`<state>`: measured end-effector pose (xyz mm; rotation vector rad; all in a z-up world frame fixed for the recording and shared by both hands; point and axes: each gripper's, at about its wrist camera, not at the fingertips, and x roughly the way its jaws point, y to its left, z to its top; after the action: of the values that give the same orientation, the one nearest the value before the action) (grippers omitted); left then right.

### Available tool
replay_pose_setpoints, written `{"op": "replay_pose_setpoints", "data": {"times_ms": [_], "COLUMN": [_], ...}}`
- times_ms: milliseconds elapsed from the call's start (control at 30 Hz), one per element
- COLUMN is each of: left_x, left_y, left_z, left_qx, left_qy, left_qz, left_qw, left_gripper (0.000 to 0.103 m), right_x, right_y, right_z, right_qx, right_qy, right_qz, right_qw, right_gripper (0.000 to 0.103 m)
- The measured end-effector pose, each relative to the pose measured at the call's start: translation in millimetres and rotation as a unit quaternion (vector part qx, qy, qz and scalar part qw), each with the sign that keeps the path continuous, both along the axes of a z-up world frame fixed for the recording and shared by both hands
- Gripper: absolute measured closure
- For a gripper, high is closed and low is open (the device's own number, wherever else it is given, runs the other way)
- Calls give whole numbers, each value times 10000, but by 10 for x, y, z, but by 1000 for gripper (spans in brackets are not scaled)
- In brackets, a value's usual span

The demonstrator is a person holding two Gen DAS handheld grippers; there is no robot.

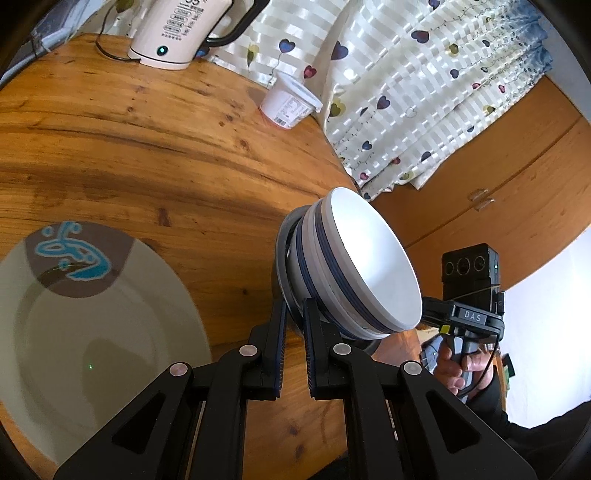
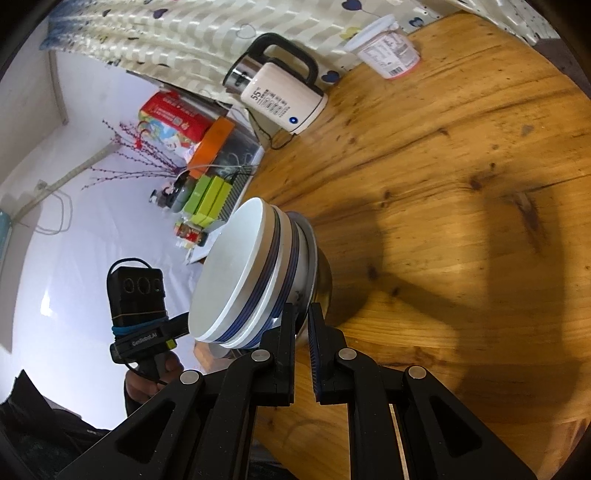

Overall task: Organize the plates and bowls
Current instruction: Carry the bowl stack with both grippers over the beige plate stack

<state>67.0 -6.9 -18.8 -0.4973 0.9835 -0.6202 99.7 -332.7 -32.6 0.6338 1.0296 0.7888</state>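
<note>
1. The left gripper (image 1: 294,306) is nearest the camera. Its black jaws are squeezed tight on the rim of a stack of bowls (image 1: 365,266).
2. The bowls sit right at the tips of the jaws, tipped on their side. They are white with blue stripes, and a shiny metal bowl (image 2: 320,273) is at the bottom of the stack.
3. The right gripper (image 2: 302,312) pinches the rim on the other side, jaws tight too.
4. The stack is by the edge of the wooden table (image 1: 155,147).
5. A big plate (image 1: 96,325) with a blue swirl lies flat on the table, to the left of the left gripper.
6. Far back stand a kettle (image 1: 173,33) and a white cup (image 1: 290,101), near a curtain (image 1: 424,81) with hearts.
</note>
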Motion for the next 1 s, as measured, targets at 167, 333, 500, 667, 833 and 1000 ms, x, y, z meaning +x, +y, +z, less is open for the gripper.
{"op": "replay_pose_setpoints", "data": {"times_ms": [167, 333, 500, 667, 833, 1000], "left_x": [-58, -120, -208, -289, -361, -433], "left_y": [136, 288, 457, 633, 803, 972], "left_z": [37, 69, 108, 130, 132, 83], "left_qx": [7, 8, 9, 25, 35, 28], "left_qy": [-54, -105, -169, -205, -214, -165], "left_qz": [129, 278, 445, 631, 810, 986], "left_qw": [9999, 9996, 9989, 9978, 9965, 9950], "left_gripper": [95, 95, 95, 95, 95, 95], "right_x": [32, 80, 118, 155, 184, 225], "right_y": [147, 324, 509, 711, 919, 1129], "right_z": [49, 97, 122, 124, 122, 104], "right_qx": [-6, -24, -35, -37, -37, -41], "right_qy": [-51, -85, -113, -112, -93, -67], "right_qz": [123, 276, 435, 622, 793, 979], "right_qw": [9999, 9996, 9990, 9980, 9968, 9952], "right_gripper": [94, 94, 94, 94, 94, 94]}}
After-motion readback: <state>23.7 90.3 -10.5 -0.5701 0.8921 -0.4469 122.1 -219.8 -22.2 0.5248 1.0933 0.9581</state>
